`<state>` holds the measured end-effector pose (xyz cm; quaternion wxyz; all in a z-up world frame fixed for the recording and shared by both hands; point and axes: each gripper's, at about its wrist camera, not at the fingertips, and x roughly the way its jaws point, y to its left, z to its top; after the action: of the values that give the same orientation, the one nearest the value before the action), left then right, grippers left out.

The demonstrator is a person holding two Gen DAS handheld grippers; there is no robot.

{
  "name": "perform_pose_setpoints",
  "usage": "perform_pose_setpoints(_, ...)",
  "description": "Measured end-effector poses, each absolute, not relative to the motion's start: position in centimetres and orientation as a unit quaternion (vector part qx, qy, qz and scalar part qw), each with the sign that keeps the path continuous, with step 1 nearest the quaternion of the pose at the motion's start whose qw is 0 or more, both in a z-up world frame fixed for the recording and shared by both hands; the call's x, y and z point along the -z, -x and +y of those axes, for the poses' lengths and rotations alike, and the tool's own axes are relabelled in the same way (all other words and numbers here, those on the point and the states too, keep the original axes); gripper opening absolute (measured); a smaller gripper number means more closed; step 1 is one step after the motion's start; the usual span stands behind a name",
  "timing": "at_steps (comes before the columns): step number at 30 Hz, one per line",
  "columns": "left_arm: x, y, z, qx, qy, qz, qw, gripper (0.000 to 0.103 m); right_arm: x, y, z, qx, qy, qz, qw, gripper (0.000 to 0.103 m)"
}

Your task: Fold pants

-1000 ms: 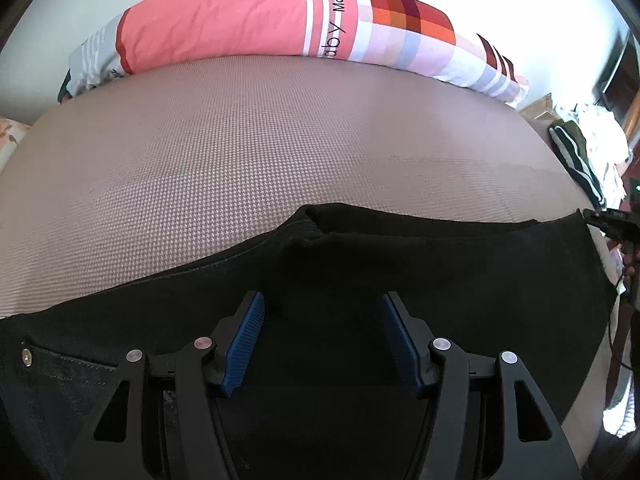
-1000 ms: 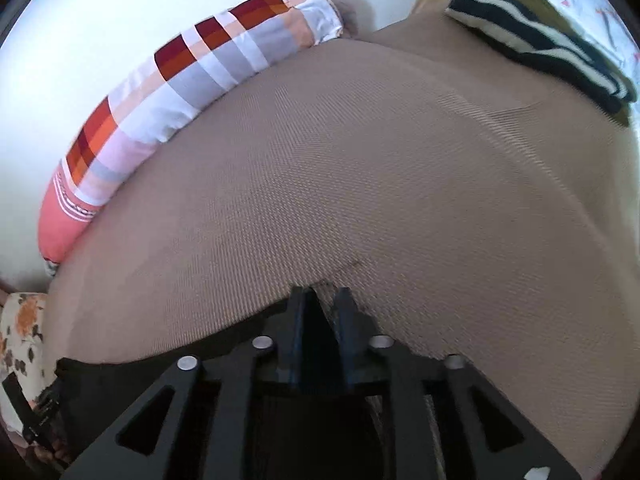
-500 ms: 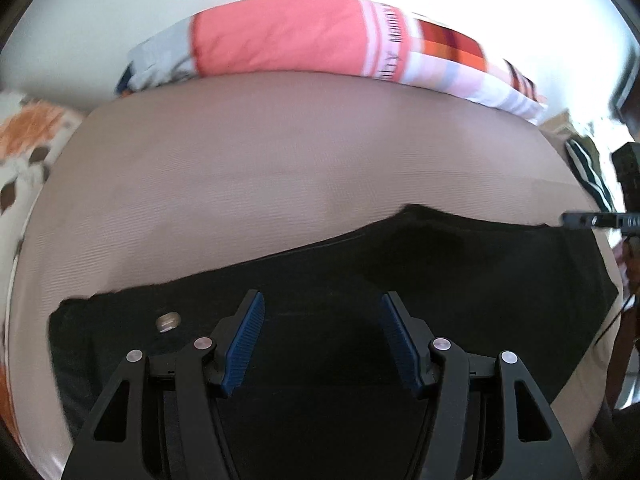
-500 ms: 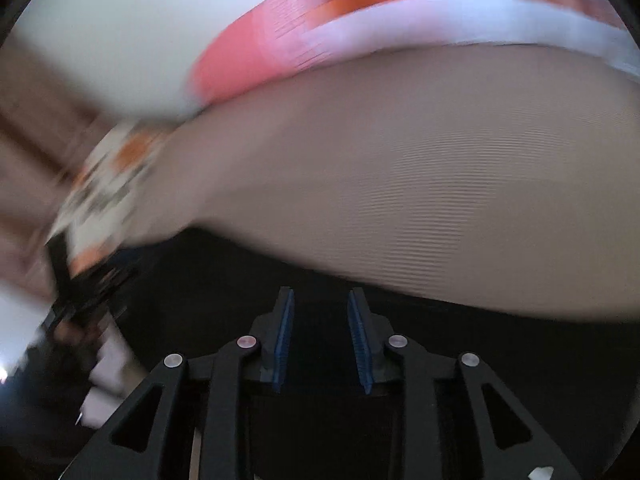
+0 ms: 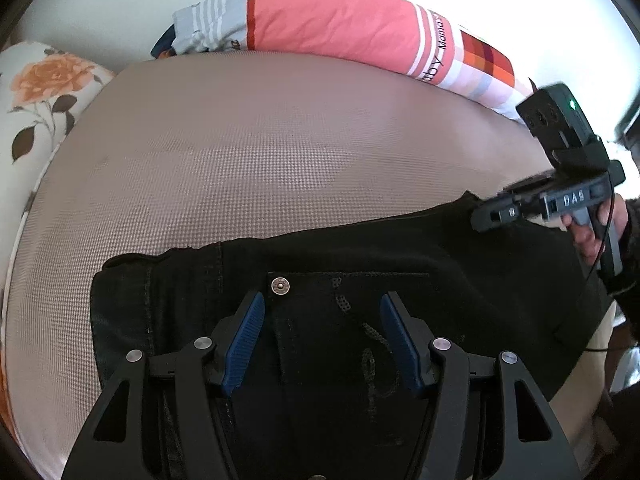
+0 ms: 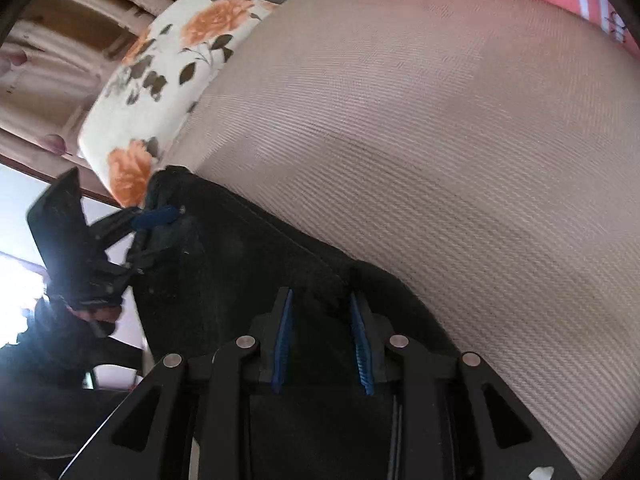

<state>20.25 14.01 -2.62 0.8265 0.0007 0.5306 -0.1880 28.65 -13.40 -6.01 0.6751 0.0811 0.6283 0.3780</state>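
Black pants (image 5: 360,264) lie flat across the near part of a taupe bed; a metal rivet and a back pocket show by the waistband. My left gripper (image 5: 322,304) is open and empty, hovering over the pocket. My right gripper (image 6: 322,304) is open, its blue pads (image 6: 284,340) spread over the pants' (image 6: 240,264) far edge. In the left wrist view the right gripper (image 5: 492,216) sits at the pants' right end. In the right wrist view the left gripper (image 6: 156,216) sits at their left end.
The taupe woven bed cover (image 5: 260,152) stretches beyond the pants. A long pink, striped and checked bolster (image 5: 340,28) lies along the far wall. A floral pillow (image 5: 44,92) is at the left, also in the right wrist view (image 6: 160,60).
My right gripper has opened, let go of the pants and swung to face left along them. My left gripper stayed open and shifted; the waistband end is now in view.
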Motion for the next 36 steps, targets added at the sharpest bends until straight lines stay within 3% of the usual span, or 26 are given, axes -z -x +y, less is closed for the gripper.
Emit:
perform_pose_setpoints(3, 2.8, -20.2, 13.8, 0.194, -0.013, 0.520, 0.832, 0.061, 5.3, -29.5, -13.9, -0.360, -0.111, 0.611, 0.696, 0.010)
perform_pose_setpoints(11, 3.4, -20.6, 14.3, 0.193, -0.011, 0.504, 0.842, 0.061, 7.0, -30.3, -13.6, -0.316, -0.107, 0.606, 0.722, 0.005)
perform_pose_setpoints(14, 3.3, -20.8, 14.0, 0.183, -0.015, 0.509, 0.841, 0.061, 6.5, -29.7, -13.3, -0.309, -0.083, 0.602, 0.731, 0.008)
perform_pose_setpoints(15, 3.0, -20.8, 13.8, 0.175, -0.017, 0.512, 0.841, 0.061, 6.1, -29.5, -13.2, -0.310, -0.076, 0.601, 0.733, 0.018)
perform_pose_setpoints(16, 2.6, -20.8, 13.3, 0.174, -0.017, 0.512, 0.841, 0.061, 5.5, -29.2, -13.5, -0.306, -0.075, 0.597, 0.738, 0.022)
perform_pose_setpoints(21, 0.1, -19.7, 9.6, 0.224, -0.045, 0.478, 0.848, 0.061, 1.2, -26.2, -18.5, -0.240, -0.087, 0.552, 0.793, 0.028)
perform_pose_setpoints(31, 3.3, -22.4, -2.2, 0.337, -0.035, 0.515, 0.787, 0.059, 1.5, -16.9, -26.8, -0.073, -0.039, 0.556, 0.827, 0.028)
perform_pose_setpoints(36, 4.8, -23.5, -5.8, 0.344, -0.047, 0.517, 0.782, 0.040, 3.3, -16.6, -26.7, -0.043, -0.016, 0.551, 0.833, 0.027)
